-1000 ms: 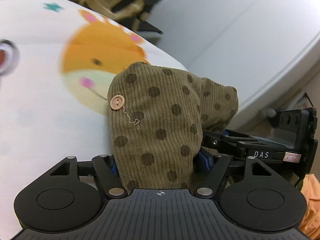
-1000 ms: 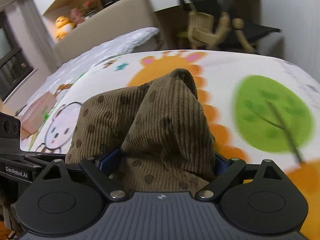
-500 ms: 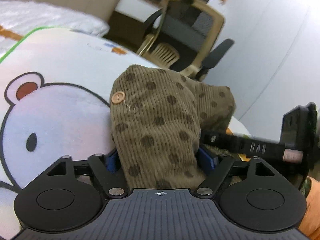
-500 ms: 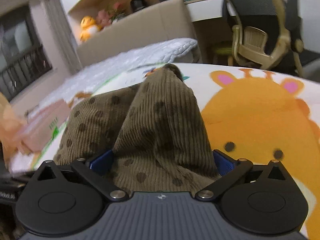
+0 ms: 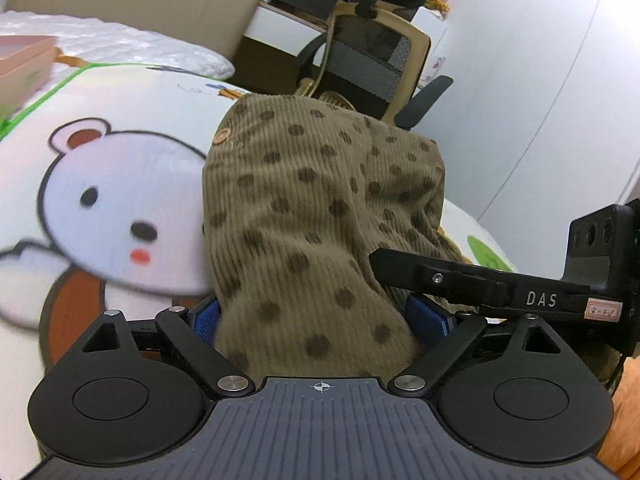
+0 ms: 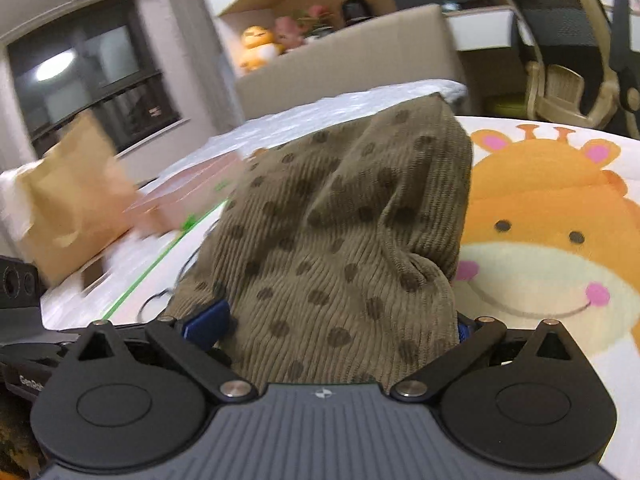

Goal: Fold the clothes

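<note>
left view, far left: pink box at the frame edge, on the mat.
bear: print on the mat, just left of the cloth, blurred.
cloth: olive corduroy with dark dots, bunched into a tall hump over the mat, dead centre in front of the left gripper.
button: tan, one, on the hump's upper left edge.
left fingers: jaws have just been opening and stand wide. The cloth bunch fills the gap and touches both blue pads, so it's gripped as a fat wad.
chair: office chair behind the hump, off the mat.
right gripper: its finger comes in from the right, tip against the cloth's right flank.
far right: orange fabric at the bottom corner, can't tell what it is.
right view, left: brown paper bag, blurred, with the box just right of it.
cloth again: same hump, centred, rising above the pads and hiding the mat behind.
right fingers: jaws have just been opening and are as wide as they go. Cloth wad between them: left pad shows beside the cloth, right pad mostly buried in it.
giraffe: orange print on the mat, just right of the hump.
</note>
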A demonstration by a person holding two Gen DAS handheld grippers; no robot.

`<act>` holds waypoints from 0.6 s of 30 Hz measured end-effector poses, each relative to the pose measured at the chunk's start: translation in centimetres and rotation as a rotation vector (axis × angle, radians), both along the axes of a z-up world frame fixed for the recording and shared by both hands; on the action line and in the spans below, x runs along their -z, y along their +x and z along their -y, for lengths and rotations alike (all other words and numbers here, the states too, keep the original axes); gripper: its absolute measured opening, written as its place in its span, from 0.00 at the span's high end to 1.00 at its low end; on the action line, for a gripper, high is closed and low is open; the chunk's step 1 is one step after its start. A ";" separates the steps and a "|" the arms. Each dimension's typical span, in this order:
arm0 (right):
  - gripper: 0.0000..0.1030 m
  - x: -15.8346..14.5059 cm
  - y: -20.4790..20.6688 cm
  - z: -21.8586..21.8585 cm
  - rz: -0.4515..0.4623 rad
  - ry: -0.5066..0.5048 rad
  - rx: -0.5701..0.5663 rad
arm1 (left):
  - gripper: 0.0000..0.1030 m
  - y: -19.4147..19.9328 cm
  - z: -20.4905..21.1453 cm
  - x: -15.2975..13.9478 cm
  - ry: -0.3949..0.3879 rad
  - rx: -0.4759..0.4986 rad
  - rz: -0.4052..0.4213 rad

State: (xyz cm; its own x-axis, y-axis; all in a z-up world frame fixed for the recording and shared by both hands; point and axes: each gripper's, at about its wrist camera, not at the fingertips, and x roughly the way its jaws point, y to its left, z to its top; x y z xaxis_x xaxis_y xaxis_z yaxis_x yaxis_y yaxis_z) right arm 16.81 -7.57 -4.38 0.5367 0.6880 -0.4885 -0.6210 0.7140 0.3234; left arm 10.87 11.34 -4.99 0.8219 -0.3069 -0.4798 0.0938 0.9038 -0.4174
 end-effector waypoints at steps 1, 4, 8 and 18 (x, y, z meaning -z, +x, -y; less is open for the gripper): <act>0.00 -0.1 -1.2 0.2 0.004 0.001 -0.017 | 0.08 -1.6 0.5 0.1 0.016 -0.012 0.006; 0.00 0.0 -4.2 0.7 0.013 -0.017 -0.066 | 0.08 -4.3 2.0 0.1 0.074 -0.044 0.005; 0.00 -0.1 -4.7 1.6 -0.008 -0.019 -0.048 | 0.06 -3.6 2.4 -0.2 0.070 -0.035 -0.013; 0.00 0.2 -0.7 4.4 -0.092 0.043 0.170 | 0.04 -2.7 0.1 -0.7 -0.039 0.013 -0.050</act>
State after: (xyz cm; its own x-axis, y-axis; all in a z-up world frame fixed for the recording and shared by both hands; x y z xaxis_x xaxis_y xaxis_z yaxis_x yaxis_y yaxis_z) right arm 16.08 -11.98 -4.55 0.6014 0.6126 -0.5129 -0.4593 0.7903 0.4054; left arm 8.16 11.29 -4.26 0.7930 -0.3364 -0.5080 0.0834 0.8858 -0.4565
